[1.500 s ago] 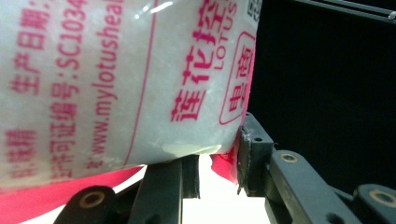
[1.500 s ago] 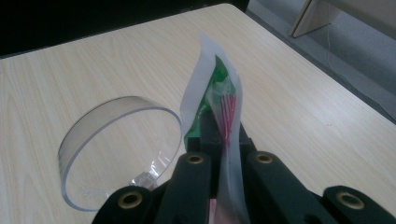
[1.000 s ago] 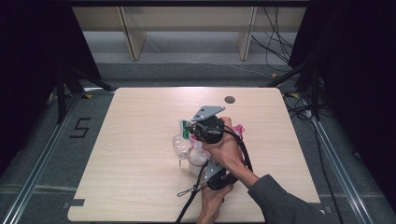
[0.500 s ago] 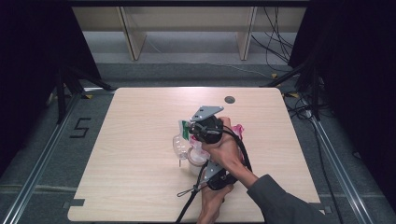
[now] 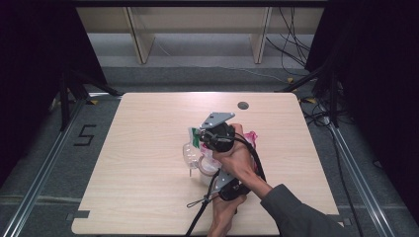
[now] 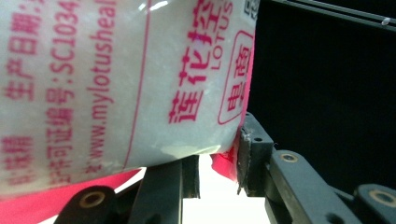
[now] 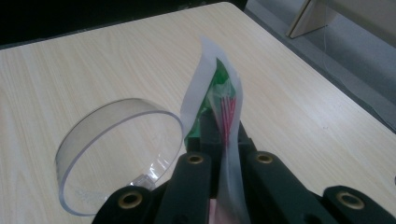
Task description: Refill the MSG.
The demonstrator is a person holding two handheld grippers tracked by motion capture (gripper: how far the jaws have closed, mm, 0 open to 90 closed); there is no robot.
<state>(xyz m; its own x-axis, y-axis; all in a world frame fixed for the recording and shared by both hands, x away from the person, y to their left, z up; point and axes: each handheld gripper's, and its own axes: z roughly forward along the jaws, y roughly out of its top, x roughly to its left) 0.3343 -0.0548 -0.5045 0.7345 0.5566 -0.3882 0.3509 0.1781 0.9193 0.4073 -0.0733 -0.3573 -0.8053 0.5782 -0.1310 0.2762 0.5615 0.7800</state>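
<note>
On my high view, the pale wooden counter (image 5: 133, 163) carries everything near its middle. A plastic bag (image 6: 107, 84) printed with red lettering sits there; through the left gripper view I see it pressed close, its lower red edge pinched between the left gripper (image 6: 217, 163) fingers. Beside it stands a clear round container (image 7: 116, 154), open-topped, just left of the bag's top. In the right gripper view, the right gripper (image 7: 224, 140) has its fingers pressed together on the bag's upright sealed top edge, white with green and red inside. My right hand (image 5: 237, 158) reaches over the left one.
</note>
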